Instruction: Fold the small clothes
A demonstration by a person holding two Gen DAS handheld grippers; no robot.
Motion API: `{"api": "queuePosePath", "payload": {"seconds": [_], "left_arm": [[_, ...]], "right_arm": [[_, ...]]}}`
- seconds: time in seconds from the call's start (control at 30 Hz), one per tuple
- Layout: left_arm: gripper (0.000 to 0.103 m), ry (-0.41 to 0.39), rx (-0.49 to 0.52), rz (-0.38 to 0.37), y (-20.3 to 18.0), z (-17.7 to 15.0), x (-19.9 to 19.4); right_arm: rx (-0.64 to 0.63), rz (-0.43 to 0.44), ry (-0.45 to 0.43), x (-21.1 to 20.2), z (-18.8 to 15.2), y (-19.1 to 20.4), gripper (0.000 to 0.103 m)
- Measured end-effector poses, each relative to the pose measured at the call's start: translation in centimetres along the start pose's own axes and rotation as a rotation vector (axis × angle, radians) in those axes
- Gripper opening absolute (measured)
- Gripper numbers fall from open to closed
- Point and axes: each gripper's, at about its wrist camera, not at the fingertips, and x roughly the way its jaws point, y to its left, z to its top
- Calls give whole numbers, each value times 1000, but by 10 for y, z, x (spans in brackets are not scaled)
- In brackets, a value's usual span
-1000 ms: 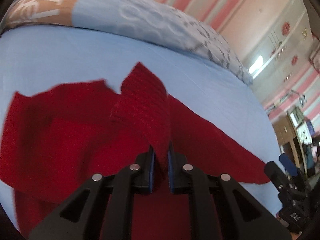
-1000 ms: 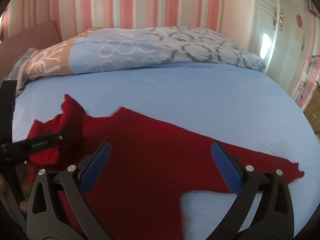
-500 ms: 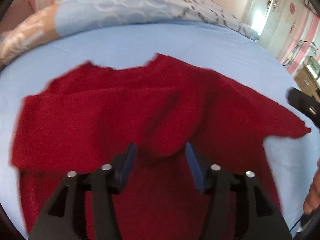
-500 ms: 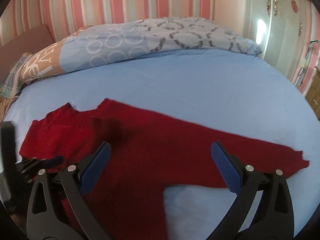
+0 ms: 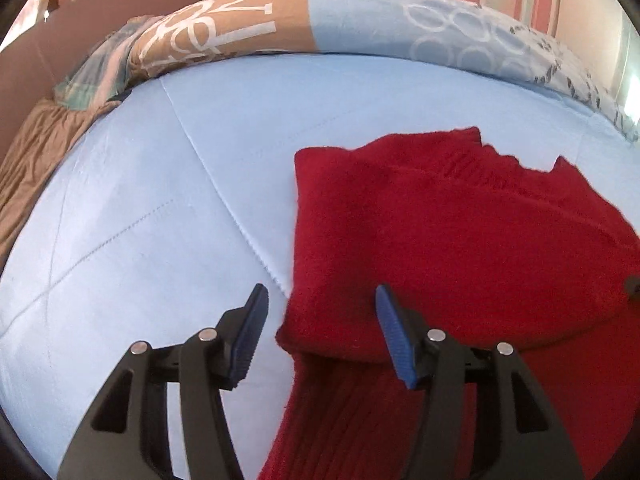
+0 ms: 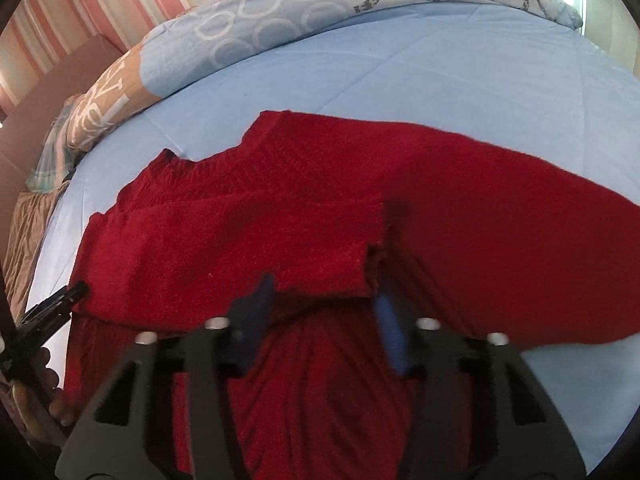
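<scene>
While the red sweater (image 5: 460, 240) lies flat on the blue bedsheet (image 5: 160, 200), filling the right half of the left wrist view, one sleeve is already folded across its body, the cuff ending near the centre of the right wrist view. The left gripper (image 5: 318, 334) hangs released, jaws spread wide with nothing between them, straddling the sweater's left edge at the lower centre of its frame. The right gripper (image 6: 324, 316) is likewise open and empty, poised just above the folded cuff and the ribbed hem. In the right wrist view, the other sleeve runs out long toward the right edge, its axis slanting down to the lower right. That unfolded sleeve seems nearer the right gripper, so the next fold likely falls to it. A patterned duvet (image 6: 280, 20) lies along the top.
</scene>
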Motion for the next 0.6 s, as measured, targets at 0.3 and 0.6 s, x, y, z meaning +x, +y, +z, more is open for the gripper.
{"api": "queuePosePath", "payload": {"seconds": [0.3, 0.6], "left_arm": [[57, -91, 43, 18, -27, 7, -22], [58, -20, 72, 47, -40, -1, 6]], "right_arm": [[-242, -138, -272, -55, 25, 39, 9], [22, -5, -44, 1, 10, -41, 10]]}}
